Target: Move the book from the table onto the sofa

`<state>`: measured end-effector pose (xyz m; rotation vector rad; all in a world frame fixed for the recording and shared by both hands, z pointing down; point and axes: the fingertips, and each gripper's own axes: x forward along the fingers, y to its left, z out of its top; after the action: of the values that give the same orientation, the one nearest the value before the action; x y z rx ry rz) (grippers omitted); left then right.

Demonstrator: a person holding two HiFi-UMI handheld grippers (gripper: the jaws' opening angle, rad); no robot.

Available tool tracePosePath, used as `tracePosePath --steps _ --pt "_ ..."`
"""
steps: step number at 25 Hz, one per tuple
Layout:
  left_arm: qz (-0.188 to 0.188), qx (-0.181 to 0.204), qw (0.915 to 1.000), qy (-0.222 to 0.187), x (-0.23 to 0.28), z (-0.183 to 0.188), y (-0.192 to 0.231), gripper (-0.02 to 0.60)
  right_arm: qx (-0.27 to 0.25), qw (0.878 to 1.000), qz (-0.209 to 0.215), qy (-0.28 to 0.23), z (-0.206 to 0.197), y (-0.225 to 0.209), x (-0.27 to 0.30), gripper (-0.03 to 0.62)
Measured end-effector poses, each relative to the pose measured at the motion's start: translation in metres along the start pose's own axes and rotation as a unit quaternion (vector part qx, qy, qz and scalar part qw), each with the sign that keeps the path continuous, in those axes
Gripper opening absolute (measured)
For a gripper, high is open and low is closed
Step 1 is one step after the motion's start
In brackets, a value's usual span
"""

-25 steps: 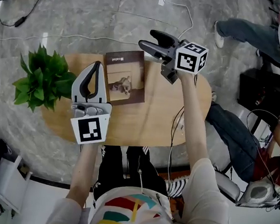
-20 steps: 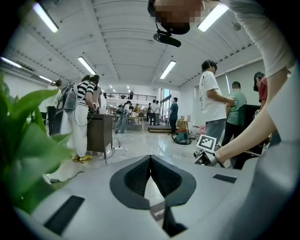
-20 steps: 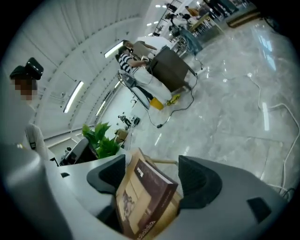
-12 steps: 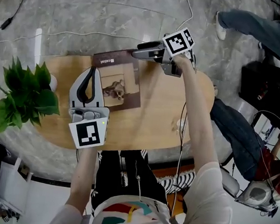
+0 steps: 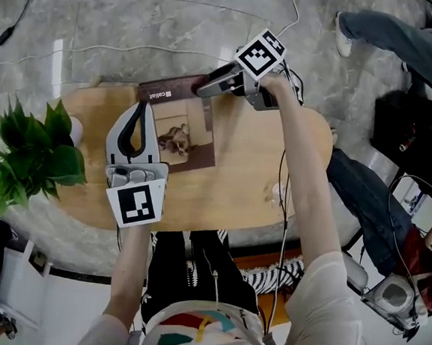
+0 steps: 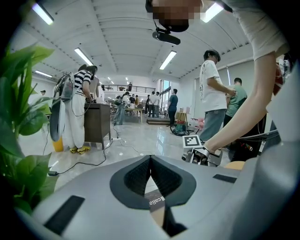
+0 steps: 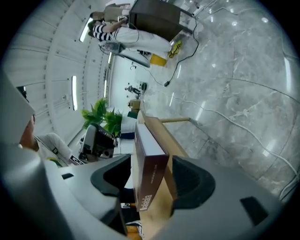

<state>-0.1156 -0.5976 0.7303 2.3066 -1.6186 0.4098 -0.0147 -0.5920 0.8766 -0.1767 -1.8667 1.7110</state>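
A brown book [image 5: 181, 127] with a picture on its cover lies flat on the oval wooden table [image 5: 253, 179]. My right gripper [image 5: 201, 90], rolled onto its side, is at the book's far right corner. In the right gripper view the book [image 7: 149, 159] and the table edge [image 7: 161, 136] stand between the jaws of my right gripper [image 7: 151, 176]. Those jaws are closing, and a gap shows beside the book. My left gripper [image 5: 141, 104] hovers over the book's left edge, fingertips together and holding nothing. Behind the tips of my left gripper [image 6: 150, 158] a strip of the book [image 6: 154, 202] shows.
A leafy potted plant [image 5: 29, 155] stands at the table's left end. A thin white cable [image 5: 281, 189] crosses the table's right part. Cables [image 5: 137, 48] trail over the marble floor beyond. Seated people [image 5: 364, 196] and dark equipment [image 5: 400, 131] crowd the right side.
My right gripper has dropped and rolled, coming down around the book's far right corner. My left gripper has sunk toward the book's left edge. The book has not moved.
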Motion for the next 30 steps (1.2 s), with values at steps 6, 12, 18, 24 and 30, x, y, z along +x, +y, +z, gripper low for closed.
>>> tracePosePath --steps 6,12,18,24,30 --pt "0.004 0.011 0.9999 0.004 0.002 0.008 -0.004 0.008 -0.05 0.998 0.007 0.021 0.004 0.015 0.01 0.183" --pt "0.011 0.024 0.9996 -0.004 -0.003 0.033 0.004 0.008 -0.078 0.997 0.002 -0.019 0.018 0.04 0.001 0.172" --pt "0.01 0.049 0.9984 -0.026 -0.013 0.082 0.005 0.008 -0.093 0.987 -0.063 -0.111 0.05 0.075 -0.035 0.166" --pt "0.012 0.063 0.9956 -0.068 -0.041 0.148 -0.002 0.008 -0.169 0.953 -0.154 -0.199 0.069 0.141 -0.07 0.159" --pt "0.017 0.073 0.9898 -0.121 -0.086 0.21 -0.023 0.008 -0.211 0.881 -0.295 -0.305 0.058 0.213 -0.115 0.156"
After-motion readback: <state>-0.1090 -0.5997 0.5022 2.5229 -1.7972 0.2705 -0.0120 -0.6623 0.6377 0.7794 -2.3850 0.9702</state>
